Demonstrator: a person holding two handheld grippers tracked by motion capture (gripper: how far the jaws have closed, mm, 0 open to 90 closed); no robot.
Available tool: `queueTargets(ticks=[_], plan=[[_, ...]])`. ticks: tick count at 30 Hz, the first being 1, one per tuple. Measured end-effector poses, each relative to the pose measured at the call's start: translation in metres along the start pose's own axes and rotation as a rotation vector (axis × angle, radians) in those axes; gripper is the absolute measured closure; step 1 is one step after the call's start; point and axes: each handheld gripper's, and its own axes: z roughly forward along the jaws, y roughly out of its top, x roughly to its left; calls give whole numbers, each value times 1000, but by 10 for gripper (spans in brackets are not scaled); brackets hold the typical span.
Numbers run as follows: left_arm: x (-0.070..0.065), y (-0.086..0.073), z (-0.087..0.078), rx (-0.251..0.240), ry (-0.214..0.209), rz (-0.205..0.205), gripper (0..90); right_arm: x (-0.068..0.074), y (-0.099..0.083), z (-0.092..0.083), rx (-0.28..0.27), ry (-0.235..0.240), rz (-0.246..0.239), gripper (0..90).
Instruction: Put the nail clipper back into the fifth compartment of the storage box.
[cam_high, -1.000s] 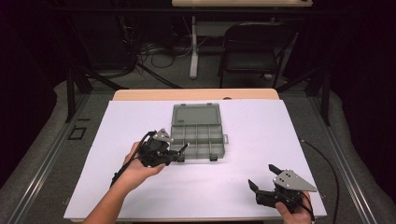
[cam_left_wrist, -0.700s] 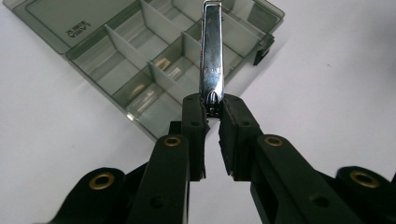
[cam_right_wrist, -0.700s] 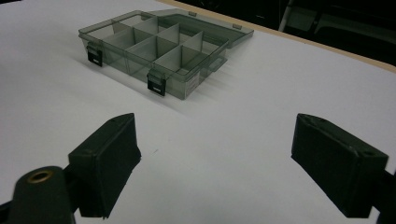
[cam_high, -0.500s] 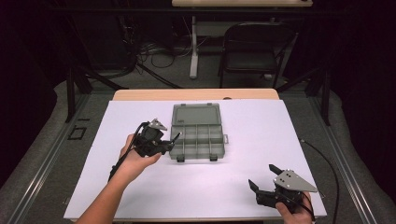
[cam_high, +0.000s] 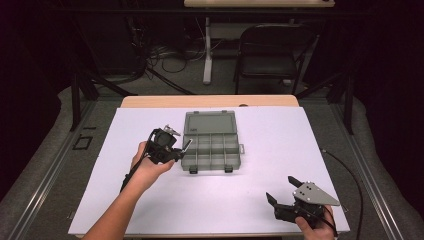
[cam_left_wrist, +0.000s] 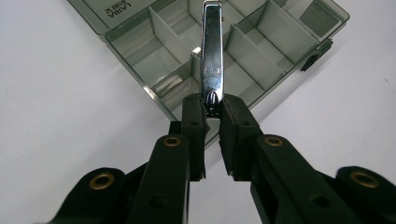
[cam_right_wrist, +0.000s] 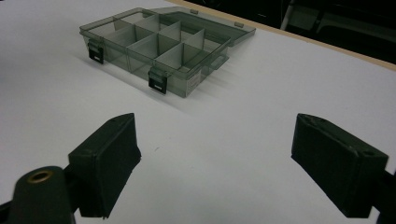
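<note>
A white table (cam_high: 240, 200) holds an open box (cam_high: 210, 142); the left gripper (cam_left_wrist: 212, 109) clamps a nail clipper (cam_left_wrist: 212, 51), the right gripper (cam_right_wrist: 215, 154) stands apart near the front edge

White table (cam_high: 240, 200) carries an open organizer box (cam_high: 210, 142).

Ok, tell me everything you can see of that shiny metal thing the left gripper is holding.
The metal piece is a slim, chrome-bright bar, like a nail clipper, with a small rivet near its gripped end. The left gripper clamps that end between its black pads. It juts out over the near edge of the open compartment box, apparently clear of it.
</note>
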Motion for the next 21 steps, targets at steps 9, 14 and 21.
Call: queueTargets(ticks=[9,14,21], plan=[[-2,1,11,54,5,-3,803,1,0,0,2,5,-2,142],[-3,2,19,85,10,-7,803,1,0,1,-6,3,-1,142],[-1,1,26,112,1,-26,803,1,0,1,-9,3,-3,142]])
